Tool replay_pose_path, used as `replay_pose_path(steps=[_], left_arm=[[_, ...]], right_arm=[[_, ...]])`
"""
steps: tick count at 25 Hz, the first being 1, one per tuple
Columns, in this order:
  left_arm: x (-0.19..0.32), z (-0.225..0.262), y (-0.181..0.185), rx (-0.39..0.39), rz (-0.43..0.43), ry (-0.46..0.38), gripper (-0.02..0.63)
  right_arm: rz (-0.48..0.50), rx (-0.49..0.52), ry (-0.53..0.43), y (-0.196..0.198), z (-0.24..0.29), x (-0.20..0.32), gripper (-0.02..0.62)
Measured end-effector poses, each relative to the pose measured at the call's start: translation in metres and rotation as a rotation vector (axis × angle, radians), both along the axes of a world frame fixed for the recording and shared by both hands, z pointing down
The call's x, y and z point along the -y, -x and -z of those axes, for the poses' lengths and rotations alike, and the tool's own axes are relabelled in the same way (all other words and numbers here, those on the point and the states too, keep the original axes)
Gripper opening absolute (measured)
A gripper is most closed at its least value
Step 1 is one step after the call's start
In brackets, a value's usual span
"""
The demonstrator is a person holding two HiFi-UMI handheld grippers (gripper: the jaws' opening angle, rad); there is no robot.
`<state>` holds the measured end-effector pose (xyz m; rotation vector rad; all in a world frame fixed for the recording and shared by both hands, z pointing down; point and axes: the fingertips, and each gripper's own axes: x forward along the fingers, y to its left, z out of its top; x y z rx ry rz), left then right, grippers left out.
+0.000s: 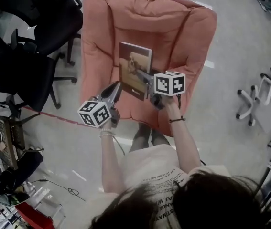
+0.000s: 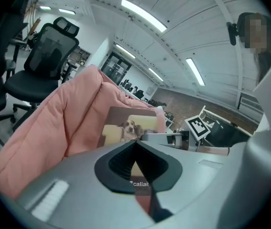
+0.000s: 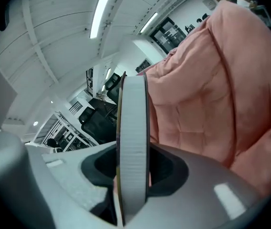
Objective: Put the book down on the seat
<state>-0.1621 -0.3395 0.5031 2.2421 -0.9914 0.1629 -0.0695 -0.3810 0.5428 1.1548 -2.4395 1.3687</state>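
A book [image 1: 134, 68] with a dog on its brown cover is held upright over the pink padded seat [image 1: 145, 18]. My right gripper [image 1: 146, 78] is shut on the book's right edge. In the right gripper view the white page block [image 3: 133, 128] stands between the jaws, with the pink cushion [image 3: 211, 94] behind it. My left gripper [image 1: 116, 86] is shut, its tips at the book's lower left edge with nothing between them. The left gripper view looks past those closed tips [image 2: 136, 144] at the cover [image 2: 125, 128] and the seat's padded side [image 2: 54, 128].
Black office chairs [image 1: 30, 42] crowd the left side of the pink seat. A white chair base [image 1: 252, 101] stands on the grey floor at the right. Cables and desk clutter [image 1: 6, 147] lie at the lower left. The person's feet [image 1: 149, 137] stand at the seat's front edge.
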Motion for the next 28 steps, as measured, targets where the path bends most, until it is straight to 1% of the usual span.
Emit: replay_pose_path(steps=[3, 11, 13, 17, 19, 24, 28], left_arm=[[0.007, -0.022, 0.004, -0.024, 0.010, 0.041, -0.002], [0.018, -0.078, -0.005, -0.019, -0.045, 0.112, -0.002], [0.018, -0.083, -0.006, -0.018, -0.062, 0.131, -0.002], [0.008, -0.070, -0.010, -0.042, -0.096, 0.166, -0.002], [0.006, -0.090, -0.013, -0.039, -0.113, 0.181, -0.002], [0.013, -0.166, -0.018, -0.008, -0.136, 0.223, -0.002], [0.018, -0.182, -0.021, -0.003, -0.159, 0.250, -0.002]], right_arm=[[-0.005, -0.008, 0.030, 0.000, -0.025, 0.011, 0.147], [0.007, -0.018, 0.093, 0.004, -0.087, 0.021, 0.147], [0.006, -0.025, 0.102, 0.004, -0.091, 0.022, 0.146], [-0.010, -0.045, 0.140, 0.001, -0.077, 0.011, 0.147], [-0.026, -0.036, 0.163, -0.001, -0.100, 0.009, 0.147], [-0.045, -0.004, 0.197, -0.003, -0.179, 0.023, 0.147], [-0.045, -0.027, 0.230, -0.002, -0.200, 0.025, 0.147]])
